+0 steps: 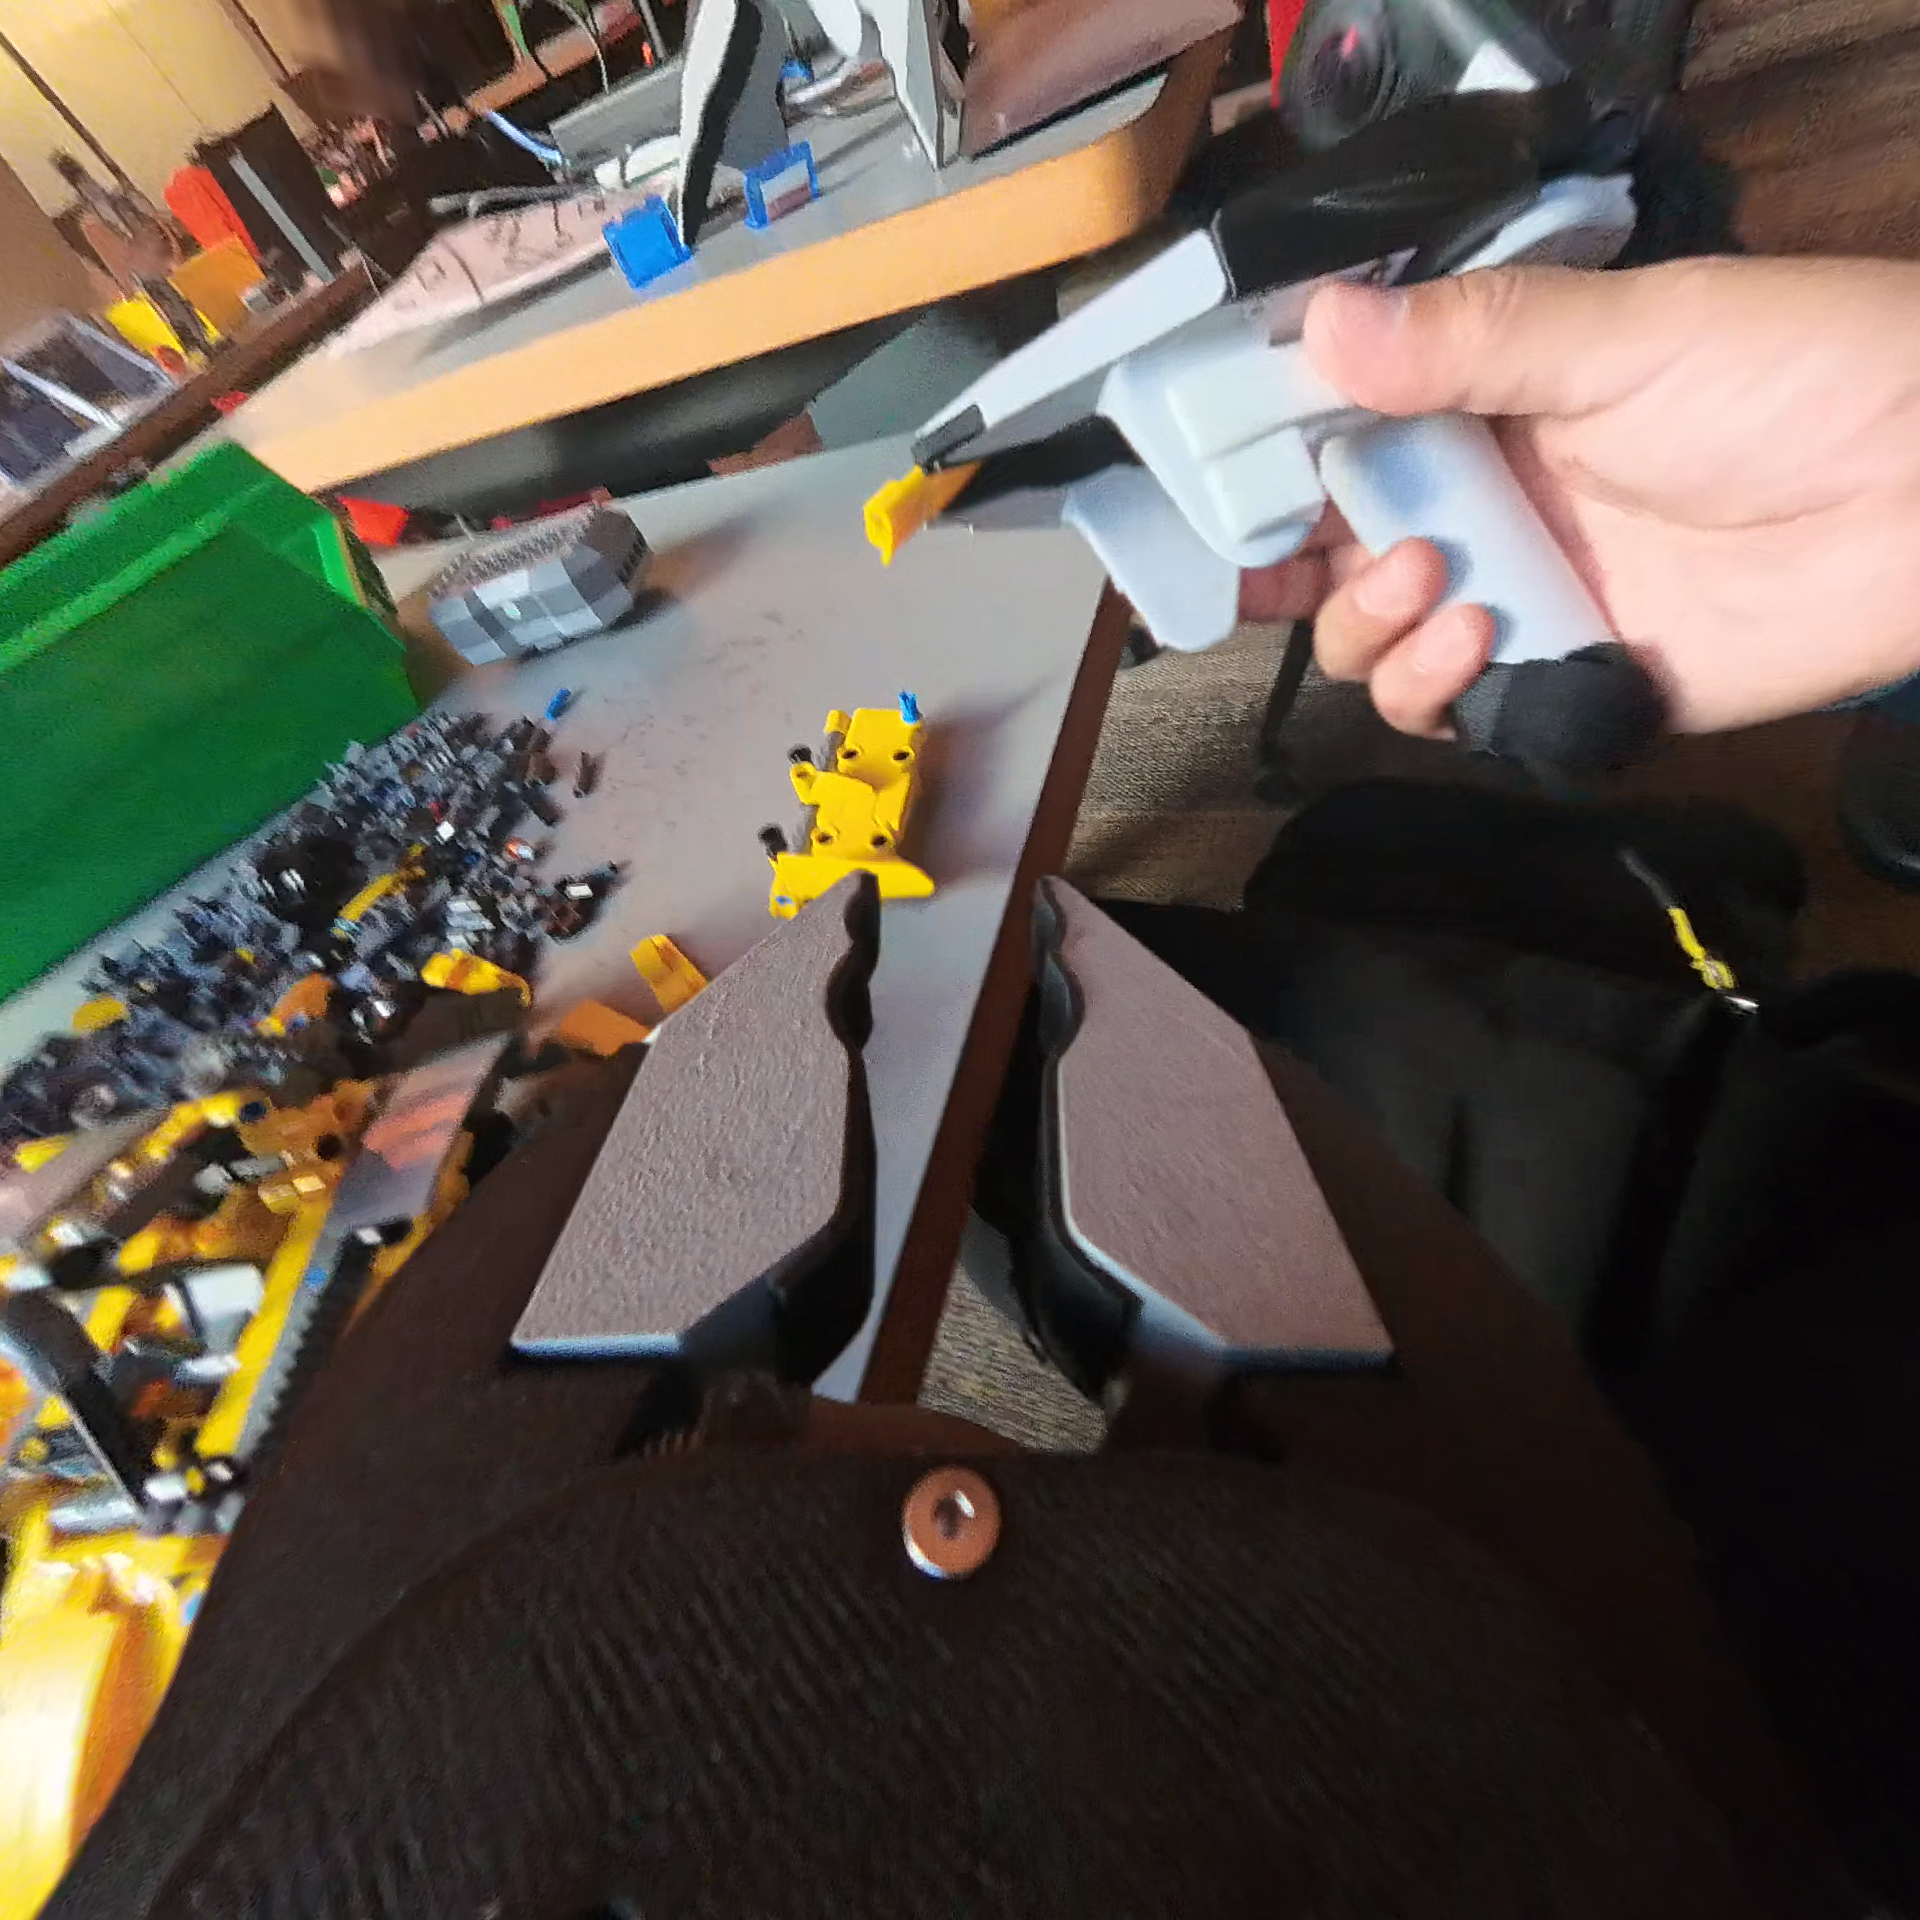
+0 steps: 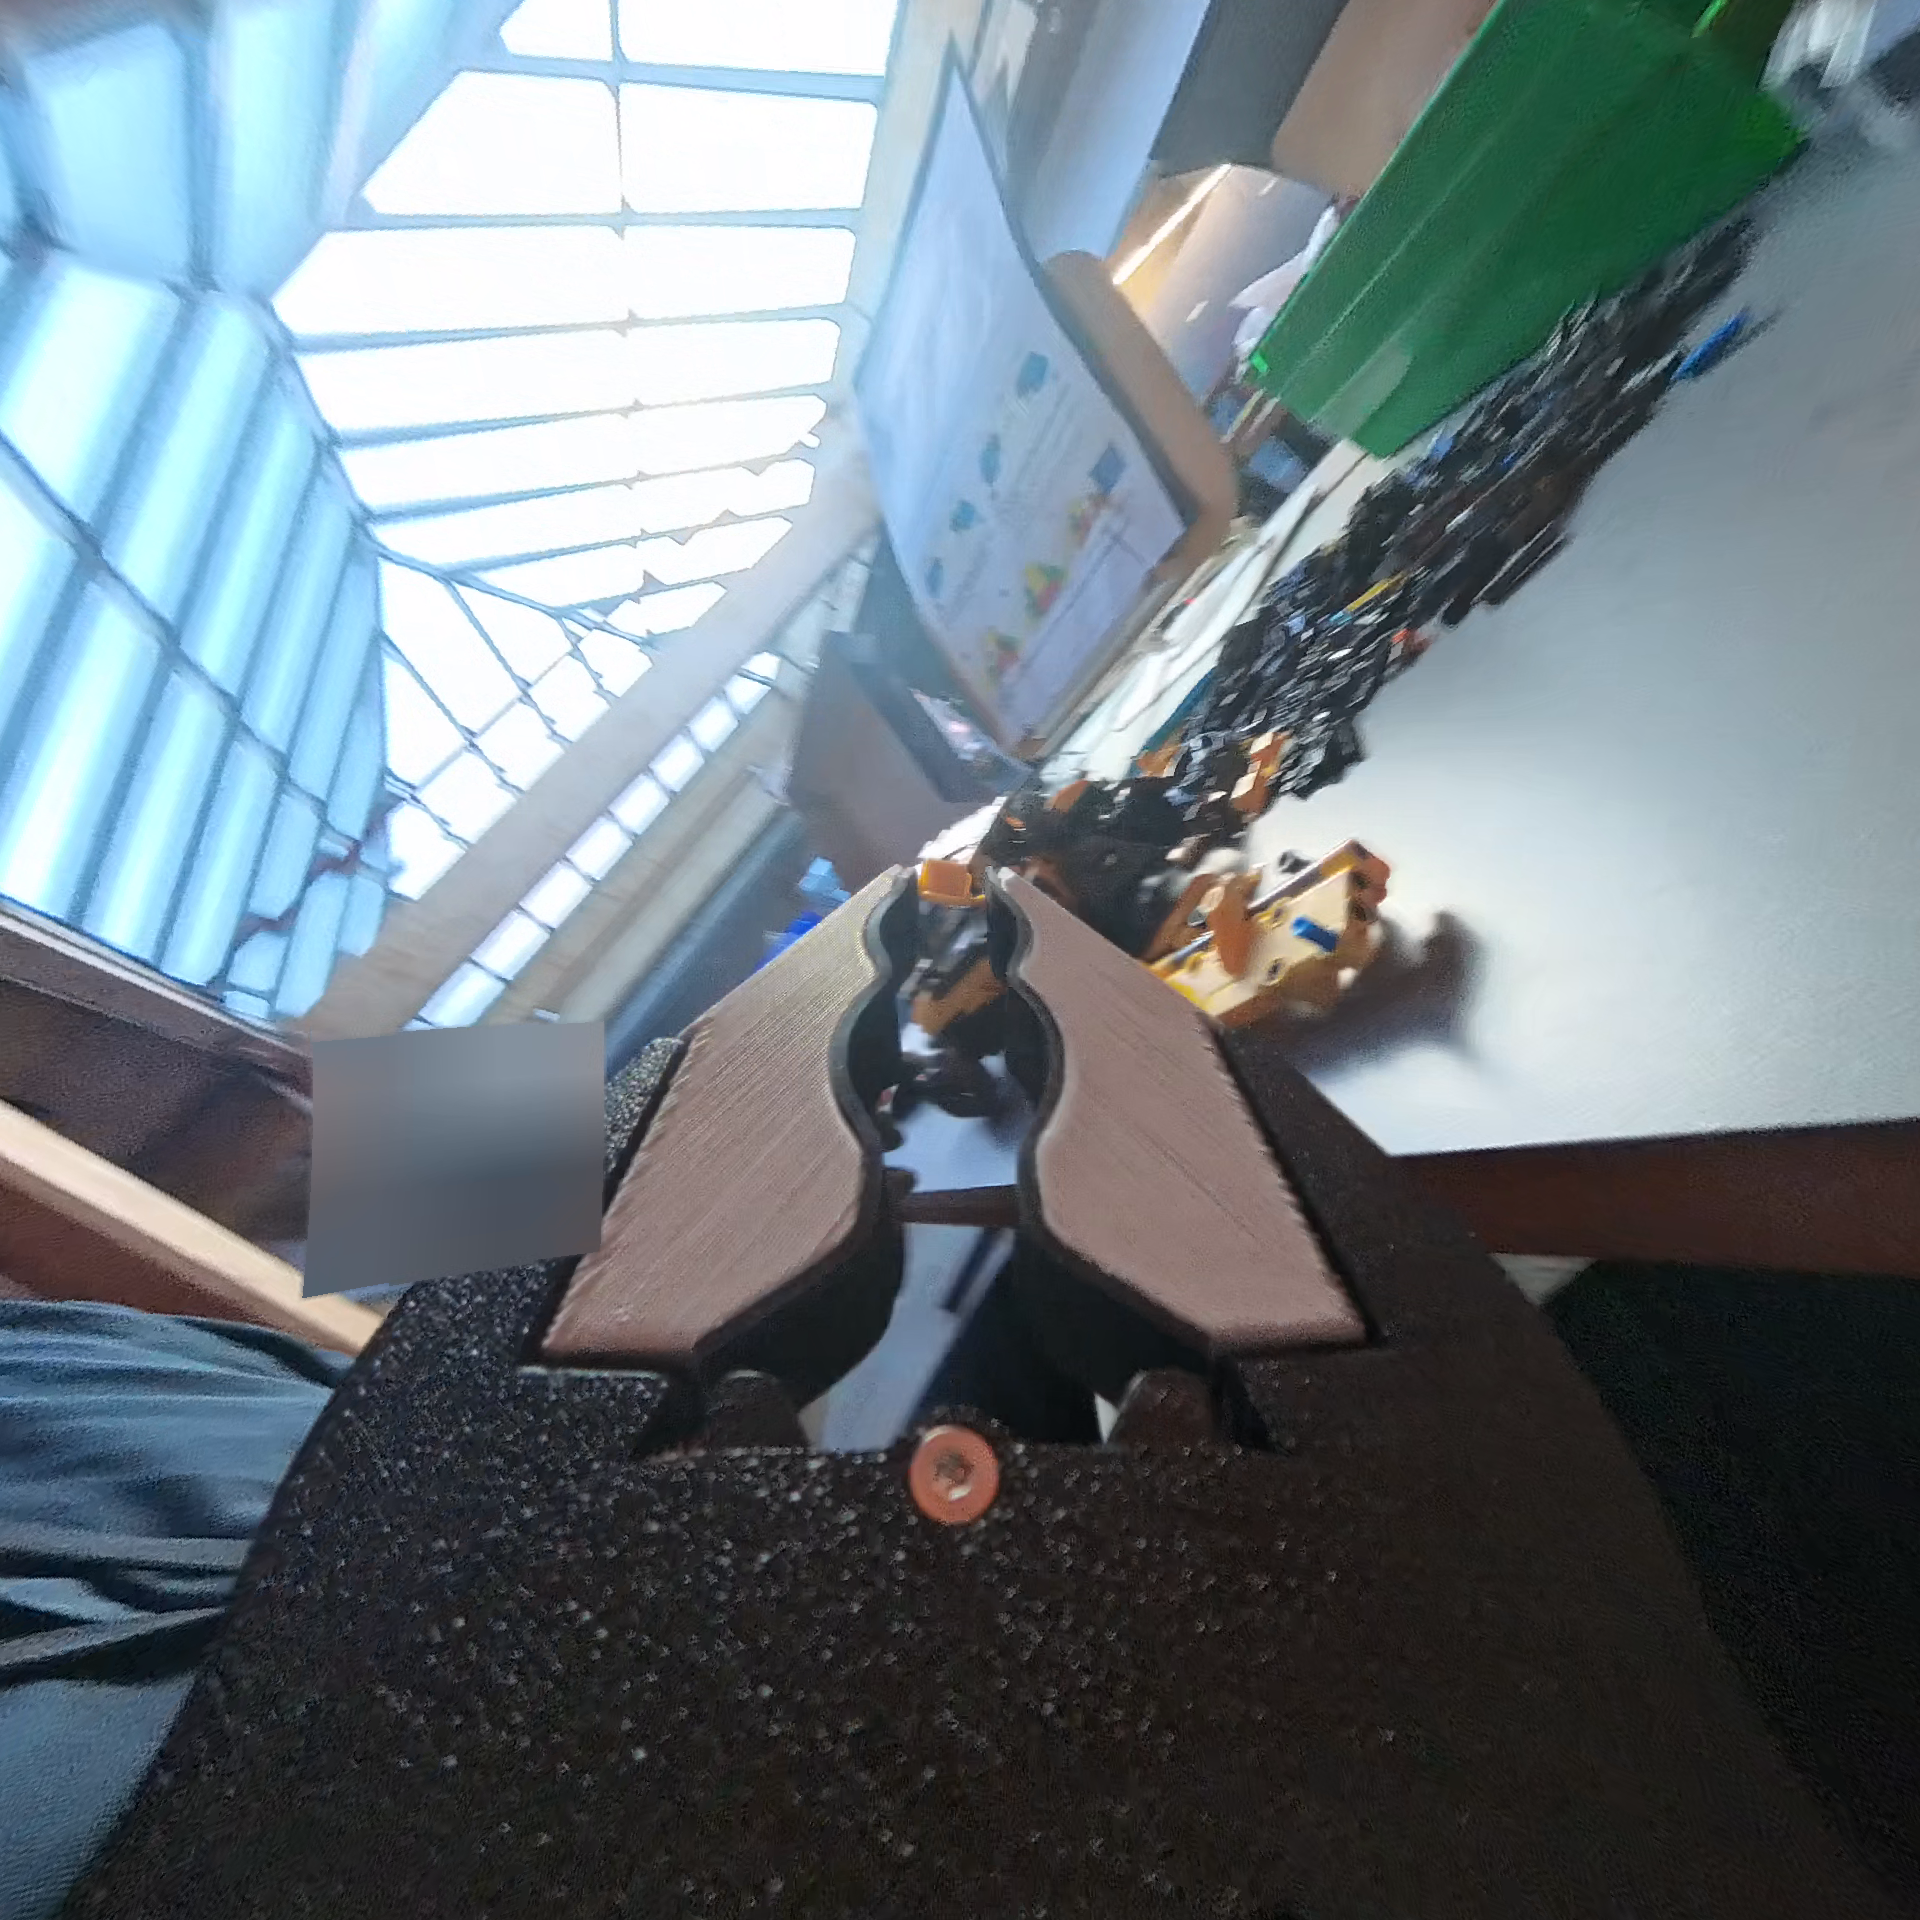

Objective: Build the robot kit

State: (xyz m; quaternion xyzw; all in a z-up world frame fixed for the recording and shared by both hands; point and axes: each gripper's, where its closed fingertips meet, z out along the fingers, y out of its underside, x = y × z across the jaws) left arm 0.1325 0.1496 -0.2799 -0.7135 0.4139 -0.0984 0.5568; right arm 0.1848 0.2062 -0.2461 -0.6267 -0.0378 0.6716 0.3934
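Left gripper (image 1: 951,914): jaws parted, empty, above the near edge of the grey table (image 1: 790,623). Right gripper (image 2: 954,891): clamped on a small yellow piece (image 2: 948,879), held above the table beside the person's hand (image 1: 1662,488). Green bin (image 1: 177,686): table's far left. Pile of dark and yellow building pieces (image 1: 312,935): beside the bin. Yellow block assembly (image 1: 852,800): near the left gripper's tips, untouched.

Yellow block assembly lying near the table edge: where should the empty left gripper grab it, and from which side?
Probably across the long yellow body of the yellow assembly, mid-length, coming from above. It lies flat on the grey table with space on both long sides. Avoid the blue pin end. The left gripper is open.
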